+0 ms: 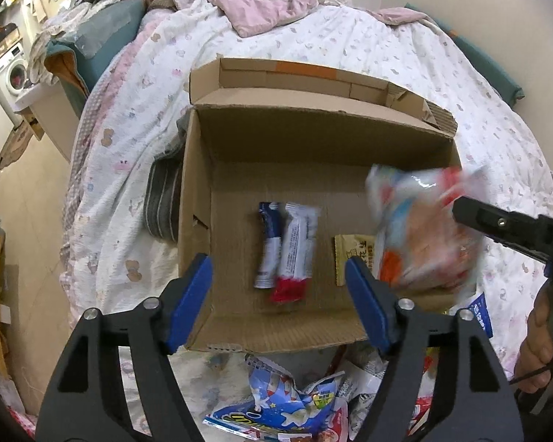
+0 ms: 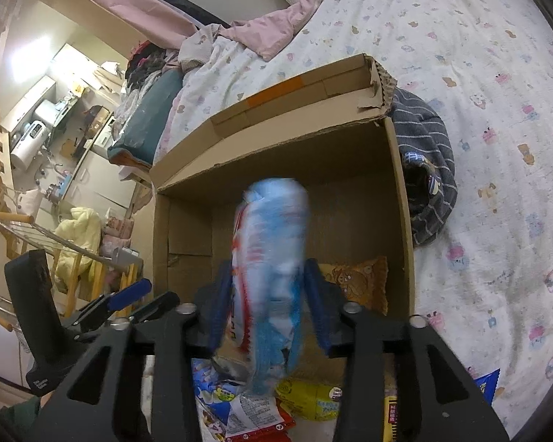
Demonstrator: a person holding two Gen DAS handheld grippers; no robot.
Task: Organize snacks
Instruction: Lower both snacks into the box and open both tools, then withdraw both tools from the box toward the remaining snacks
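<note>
Right gripper (image 2: 269,294): I see its fingers spread either side of the blurred snack bag (image 2: 272,258); whether they grip it I cannot tell.
Bag position: over the cardboard box (image 1: 199,199), at its right wall, long axis along the fingers.
Left gripper (image 1: 280,294): spread, empty, at the box's near edge.
Nearer hand: right.

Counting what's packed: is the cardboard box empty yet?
Not empty. On the cardboard box floor lie two snack sticks and a yellow packet.
</note>
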